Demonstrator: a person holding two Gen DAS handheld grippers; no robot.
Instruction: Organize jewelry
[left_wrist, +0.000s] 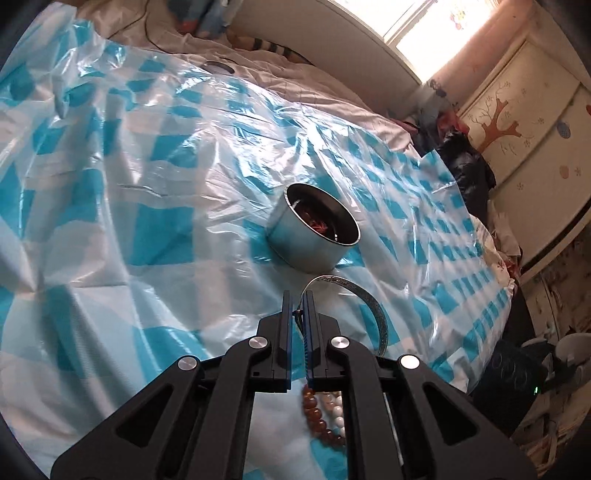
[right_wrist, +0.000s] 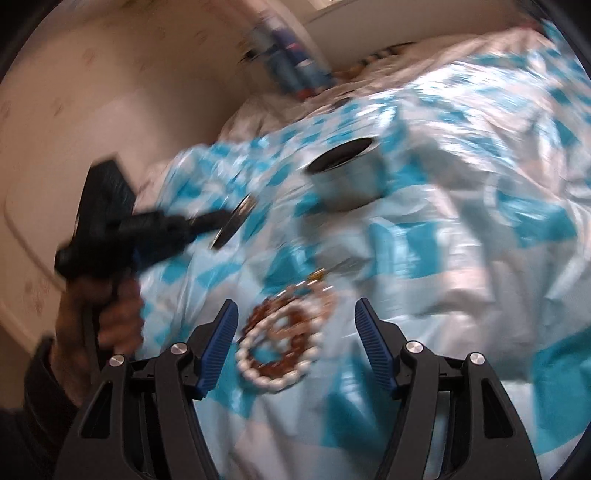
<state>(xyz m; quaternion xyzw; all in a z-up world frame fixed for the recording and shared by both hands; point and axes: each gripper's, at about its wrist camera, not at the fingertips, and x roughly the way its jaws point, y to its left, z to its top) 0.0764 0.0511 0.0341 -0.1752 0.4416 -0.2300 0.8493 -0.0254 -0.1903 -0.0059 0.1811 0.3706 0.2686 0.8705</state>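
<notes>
Beaded bracelets (right_wrist: 286, 341), one string white and one brown, lie coiled together on the bed directly ahead of the right tongs (right_wrist: 295, 326), between the lines of the two blue-padded fingers (right_wrist: 218, 343). Those fingers stand well apart and touch nothing; the right tongs are open and empty. In the left wrist view the same beads (left_wrist: 325, 413) show low in the frame, partly hidden behind the tool's black linkage.

Left tongs (left_wrist: 298, 312) are closed, pads almost together, gripping the rim of a round metal lid (left_wrist: 369, 306). From the left wrist view the lid stands on edge, curving away to the right of the fingertips, clear of the covering below. The right wrist view shows the lid (right_wrist: 232, 223) as a tilted disc at the tip of the left tongs (right_wrist: 218, 221), with a person's hand (right_wrist: 103, 317) wrapped around the handle; this view is heavily motion-blurred, so finer detail is not reliable.

Beyond the lid sits a round metal tin (left_wrist: 303, 240), open, resting upright on the bed. Something reddish-brown lies inside it, probably jewelry, though the item cannot be identified. Lid and tin are apart, not touching.

A crinkled plastic sheet (left_wrist: 147, 184) in blue and white checks covers the bed surface under all items. White bedding (left_wrist: 332, 99) shows past its far edge, and a cabinet painted with a tree (left_wrist: 517, 122) stands at the right.
</notes>
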